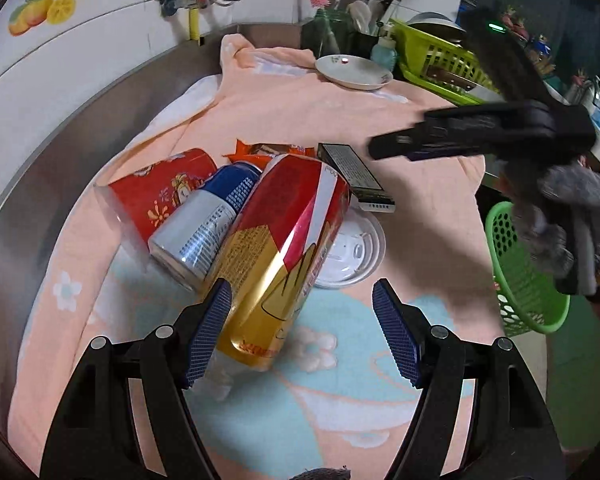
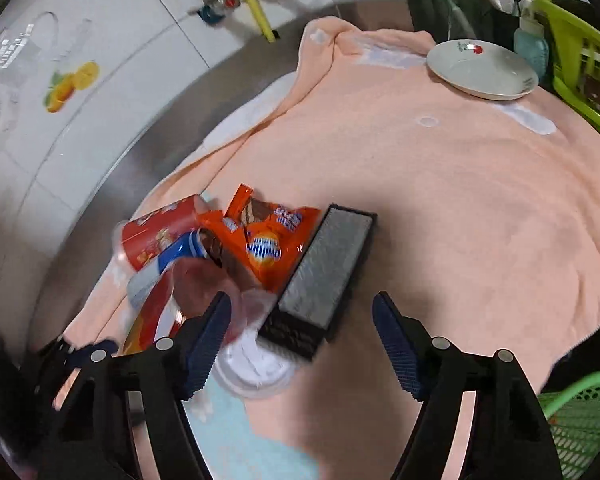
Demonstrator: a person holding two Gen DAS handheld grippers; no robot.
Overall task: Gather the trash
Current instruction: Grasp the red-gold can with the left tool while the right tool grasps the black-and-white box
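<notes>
A pile of trash lies on a peach towel (image 1: 284, 112): a red and gold can (image 1: 284, 248), a blue and silver can (image 1: 212, 220), a red paper cup (image 1: 160, 192), an orange snack wrapper (image 2: 268, 236), a dark flat box (image 2: 328, 268) and a white plastic lid (image 1: 356, 252). My left gripper (image 1: 302, 332) is open, its jaws on either side of the red and gold can's near end. My right gripper (image 2: 302, 336) is open above the box and lid (image 2: 256, 364). It shows in the left wrist view (image 1: 392, 146) at the upper right.
A green mesh basket (image 1: 516, 280) stands at the right, below the towel's edge; it also shows in the right wrist view (image 2: 580, 420). A white plate (image 1: 354, 70) sits at the towel's far end. A lime dish rack (image 1: 448, 60), knives and a tiled wall with taps are behind.
</notes>
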